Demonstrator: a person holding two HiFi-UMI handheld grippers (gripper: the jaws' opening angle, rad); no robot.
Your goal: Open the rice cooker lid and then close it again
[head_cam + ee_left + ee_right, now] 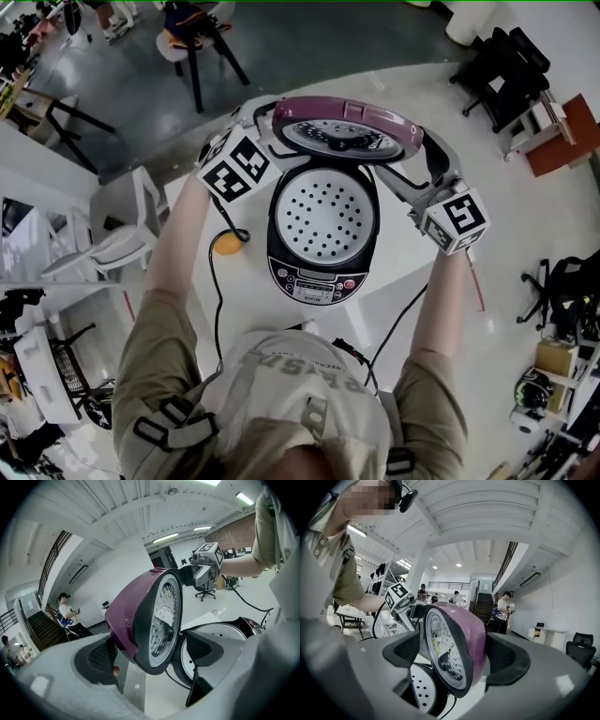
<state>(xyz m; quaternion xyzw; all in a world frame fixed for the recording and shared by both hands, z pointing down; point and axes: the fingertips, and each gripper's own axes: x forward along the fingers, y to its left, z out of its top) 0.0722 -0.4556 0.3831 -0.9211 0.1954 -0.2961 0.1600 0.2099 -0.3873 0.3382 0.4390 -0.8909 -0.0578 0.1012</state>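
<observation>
The left tongs (150, 653) and right tongs (454, 656) both stand spread wide astride the raised lid (347, 127).

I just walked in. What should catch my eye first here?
The purple rice cooker lid stands open, with the left gripper and right gripper each straddling one end, jaws apart. Just below it, a white perforated tray fills the cooker body.
</observation>
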